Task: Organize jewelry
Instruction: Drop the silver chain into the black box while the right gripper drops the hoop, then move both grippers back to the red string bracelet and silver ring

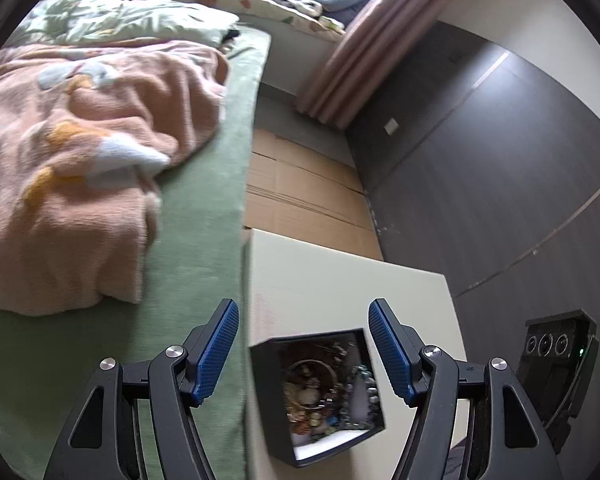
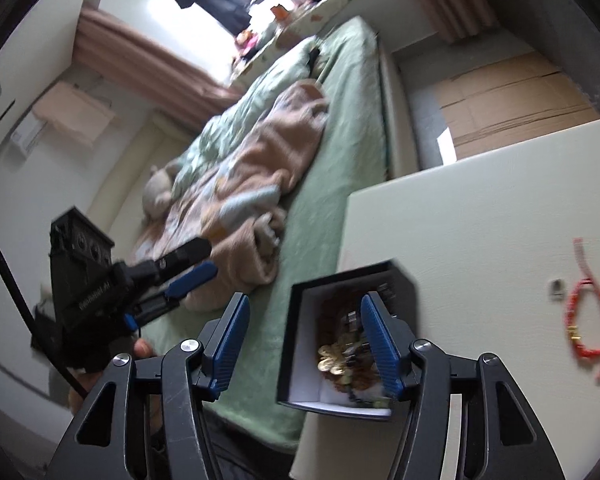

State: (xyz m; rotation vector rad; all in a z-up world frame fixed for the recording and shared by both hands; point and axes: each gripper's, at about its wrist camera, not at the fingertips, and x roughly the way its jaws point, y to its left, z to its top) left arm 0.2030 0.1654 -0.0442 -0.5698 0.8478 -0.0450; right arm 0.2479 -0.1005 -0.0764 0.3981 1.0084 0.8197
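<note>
1. The green bed spreads left of both claws; the cream table lies ahead.
2. The black jewelry box, heaped with beads, sits between the released left gripper fingers.
3. The right gripper, released, hovers over it.
4. A red bracelet lies right of that claw.

An open black box with a white lining sits on the bench, heaped with tangled jewelry. A red bracelet lies apart.
</note>
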